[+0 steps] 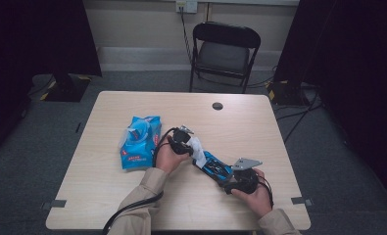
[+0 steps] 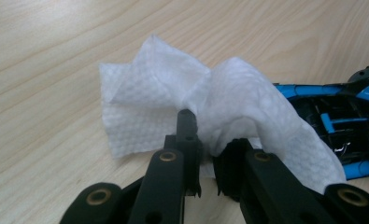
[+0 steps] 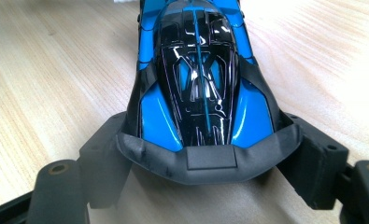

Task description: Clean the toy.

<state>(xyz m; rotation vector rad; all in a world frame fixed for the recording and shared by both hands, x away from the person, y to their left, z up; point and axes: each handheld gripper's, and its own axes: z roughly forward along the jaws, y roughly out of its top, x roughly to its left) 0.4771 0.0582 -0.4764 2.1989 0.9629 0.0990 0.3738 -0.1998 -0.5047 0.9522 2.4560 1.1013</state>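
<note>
Blue plastic wet-wipe pack (image 1: 140,141) lies flat at table left, out of the way. Left gripper (image 1: 185,139) jaws nearly closed, pinching white textured wipe (image 2: 205,100) against glossy blue-and-black toy race car (image 3: 198,74) mid-table. Right gripper (image 1: 237,180) jaws wide, clamping its rear, likely steadying it for wiping.

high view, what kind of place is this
Probably a bare recording room or lab, not a home: a lone wooden table on grey carpet, dark curtains on both sides, and an empty folding chair against a plain wall with cables trailing over the floor.
</note>
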